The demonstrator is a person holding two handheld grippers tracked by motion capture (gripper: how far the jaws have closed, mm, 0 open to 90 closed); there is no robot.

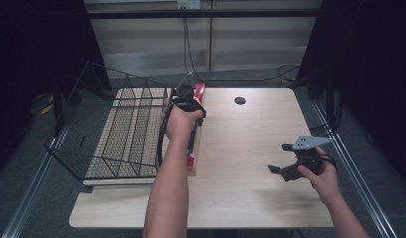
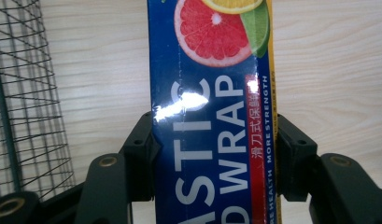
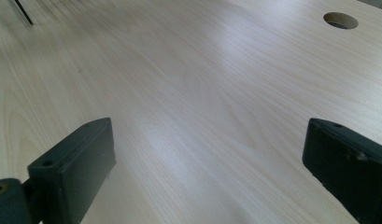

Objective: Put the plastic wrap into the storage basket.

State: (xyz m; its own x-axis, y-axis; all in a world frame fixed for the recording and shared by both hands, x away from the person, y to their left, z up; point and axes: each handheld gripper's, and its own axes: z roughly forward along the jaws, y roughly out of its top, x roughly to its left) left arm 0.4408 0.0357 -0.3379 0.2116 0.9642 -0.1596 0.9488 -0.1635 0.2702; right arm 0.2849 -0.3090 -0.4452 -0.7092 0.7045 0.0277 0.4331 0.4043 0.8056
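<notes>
We have the left tool (image 2: 212, 158) closed across the width of the plastic wrap box (image 2: 209, 116), one jaw pressed to each long side, as the left gripper view shows. In the high view the box (image 1: 193, 161) lies lengthwise on the surface (image 1: 250, 148), running from about 6 o'clock toward 12 o'clock, just beside the right edge of the wire basket (image 1: 116, 129), and the left tool (image 1: 186, 96) grips it near its far end. Whether the box has left the wood yet we cannot tell. The right tool (image 1: 282, 163) hovers at about 4 o'clock from the box, well apart from it, its jaws spread wide with nothing between them; the right gripper view shows bare wood and the cable hole (image 3: 340, 20) beyond. We judge the step to be carrying the box into the basket at its 9 o'clock. To do it well, we should keep the squeeze firm but not crushing, since the carton is thin, lift the far end high enough to pass the basket's rim, and watch the long free end, which may sag or swing and catch the wire.
</notes>
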